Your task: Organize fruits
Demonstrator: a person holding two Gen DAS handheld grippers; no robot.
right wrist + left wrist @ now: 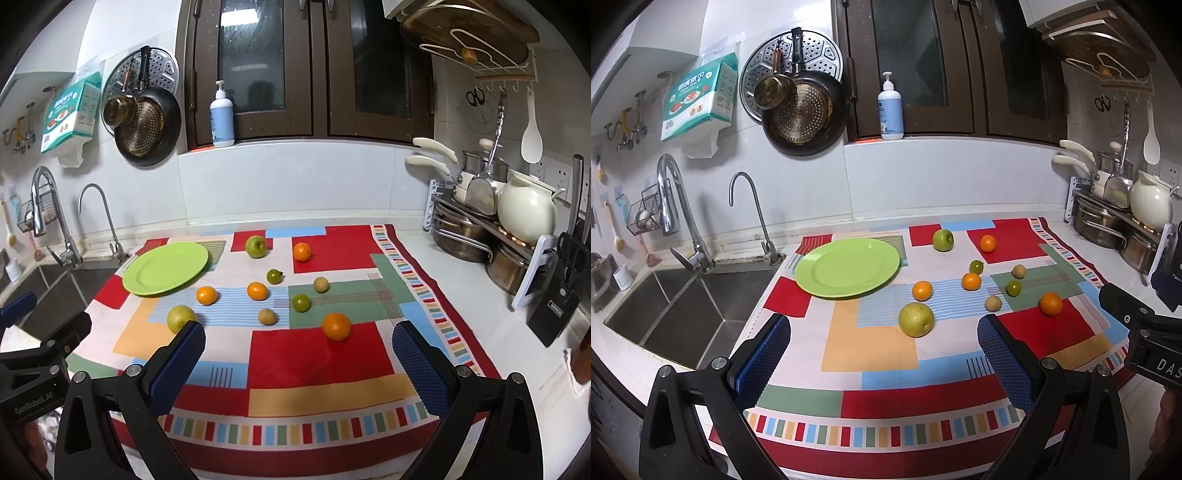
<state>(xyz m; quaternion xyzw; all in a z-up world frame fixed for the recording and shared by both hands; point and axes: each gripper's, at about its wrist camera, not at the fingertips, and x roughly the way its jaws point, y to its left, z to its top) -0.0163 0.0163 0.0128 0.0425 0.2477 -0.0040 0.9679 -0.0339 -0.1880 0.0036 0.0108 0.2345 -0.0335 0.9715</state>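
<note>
A bare green plate [847, 267] [166, 267] lies at the cloth's far left. Loose fruit is scattered to its right: a yellow-green pear [916, 319] [181, 318], a green apple [943, 240] [256, 246], several oranges such as the nearest one [1051, 303] [336, 326], two small green fruits [1014, 288] [301, 302] and two small tan ones [993, 303] [267, 316]. My left gripper [884, 338] is open and empty, just short of the pear. My right gripper [299, 345] is open and empty, just short of the nearest orange.
A patchwork cloth [879, 354] covers the counter. A steel sink [676, 310] with two taps lies left of the plate. A rack of pots and a white jug [526, 212] and a knife block [557, 306] stand at the right. Pans hang on the back wall.
</note>
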